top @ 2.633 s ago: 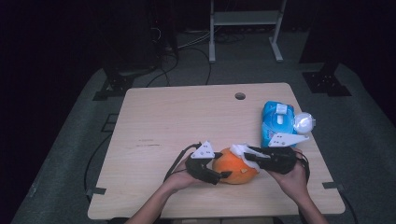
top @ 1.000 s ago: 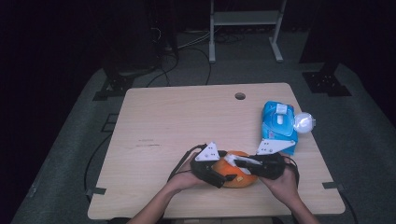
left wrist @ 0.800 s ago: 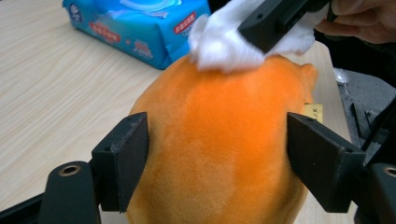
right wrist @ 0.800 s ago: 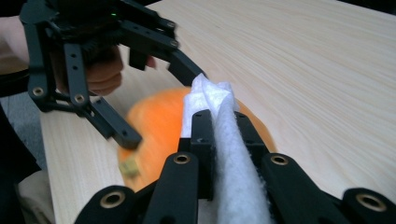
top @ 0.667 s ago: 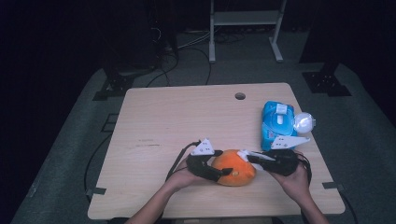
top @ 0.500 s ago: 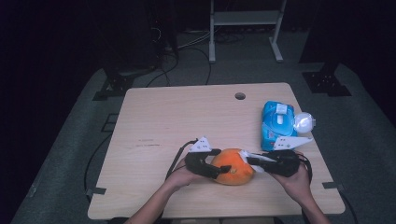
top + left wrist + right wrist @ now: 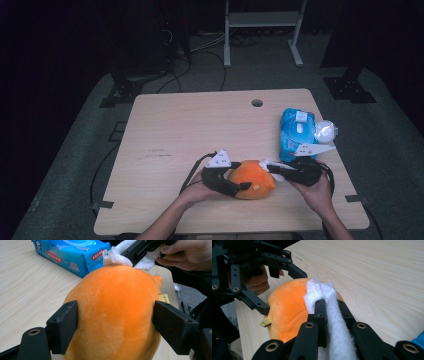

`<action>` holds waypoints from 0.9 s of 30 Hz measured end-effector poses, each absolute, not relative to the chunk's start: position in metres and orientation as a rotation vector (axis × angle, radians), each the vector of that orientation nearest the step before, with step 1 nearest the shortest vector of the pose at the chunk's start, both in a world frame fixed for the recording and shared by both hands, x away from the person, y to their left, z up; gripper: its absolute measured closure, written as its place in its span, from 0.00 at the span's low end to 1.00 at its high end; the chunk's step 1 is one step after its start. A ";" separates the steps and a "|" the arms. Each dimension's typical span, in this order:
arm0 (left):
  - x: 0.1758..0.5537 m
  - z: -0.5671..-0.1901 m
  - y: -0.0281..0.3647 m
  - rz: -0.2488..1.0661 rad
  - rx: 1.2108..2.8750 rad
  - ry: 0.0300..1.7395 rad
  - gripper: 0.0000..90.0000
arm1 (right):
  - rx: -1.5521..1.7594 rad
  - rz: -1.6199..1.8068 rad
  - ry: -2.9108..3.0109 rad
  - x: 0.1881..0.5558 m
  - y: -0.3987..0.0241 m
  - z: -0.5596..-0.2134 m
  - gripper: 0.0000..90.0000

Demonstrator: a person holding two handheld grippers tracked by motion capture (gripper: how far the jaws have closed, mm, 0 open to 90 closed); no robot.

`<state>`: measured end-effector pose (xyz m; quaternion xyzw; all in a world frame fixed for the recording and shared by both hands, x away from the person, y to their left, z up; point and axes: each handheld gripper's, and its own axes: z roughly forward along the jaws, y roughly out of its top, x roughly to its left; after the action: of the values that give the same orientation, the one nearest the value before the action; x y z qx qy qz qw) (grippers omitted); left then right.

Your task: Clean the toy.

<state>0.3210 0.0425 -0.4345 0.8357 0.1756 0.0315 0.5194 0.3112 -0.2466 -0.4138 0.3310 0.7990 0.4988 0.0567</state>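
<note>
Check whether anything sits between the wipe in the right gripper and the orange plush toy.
Nothing visible does. The right gripper is shut on the white wipe, whose tip already rests on the orange plush toy. The left gripper clamps the toy's sides.

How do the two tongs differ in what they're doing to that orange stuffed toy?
The left tongs stand wide, clamping the orange toy on both sides; their jaws have just been opening slightly. The right tongs are nearly shut, pinching a white wipe against the toy's top. Both are black, and each is held in one hand.
</note>
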 end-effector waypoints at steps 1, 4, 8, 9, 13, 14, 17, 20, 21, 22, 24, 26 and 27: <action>0.321 -0.435 0.042 0.076 2.004 0.421 0.24 | 0.997 1.514 2.420 0.310 -0.245 -0.413 0.90; 0.318 -0.434 0.038 0.087 2.010 0.413 0.24 | 0.947 1.569 2.428 0.306 -0.237 -0.406 0.90; 0.315 -0.431 0.036 0.109 2.025 0.372 0.20 | 0.864 1.514 2.470 0.303 -0.218 -0.402 0.90; 0.315 -0.431 0.036 0.109 2.025 0.372 0.17 | 0.864 1.514 2.470 0.303 -0.218 -0.402 0.90; 0.325 -0.431 0.049 0.074 1.985 0.438 0.10 | 0.895 1.514 2.474 0.305 -0.228 -0.405 0.90; 0.331 -0.436 0.053 0.032 1.970 0.473 0.09 | 0.899 1.515 2.471 0.305 -0.230 -0.405 0.89; 0.334 -0.442 0.053 -0.009 1.968 0.489 0.06 | 0.910 1.526 2.478 0.308 -0.235 -0.407 0.89; 0.336 -0.453 0.047 -0.117 1.986 0.467 0.06 | 0.912 1.528 2.482 0.308 -0.235 -0.407 0.89; 0.336 -0.453 0.047 -0.117 1.986 0.467 0.07 | 0.909 1.531 2.481 0.308 -0.234 -0.407 0.89; 0.335 -0.454 0.045 -0.113 1.998 0.450 0.09 | 0.911 1.531 2.483 0.308 -0.233 -0.407 0.89; 0.334 -0.452 0.046 -0.101 2.005 0.441 0.15 | 0.910 1.527 2.485 0.307 -0.232 -0.407 0.89; 0.331 -0.445 0.049 -0.075 1.995 0.400 0.33 | 0.900 1.545 2.473 0.306 -0.228 -0.405 0.89; 0.331 -0.445 0.049 -0.075 1.995 0.400 0.37 | 0.900 1.545 2.473 0.306 -0.228 -0.405 0.89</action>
<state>0.3305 0.0487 -0.4447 0.8338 0.1670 -0.0312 0.5252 0.3056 -0.2285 -0.4047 0.2947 0.8096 0.5056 0.0448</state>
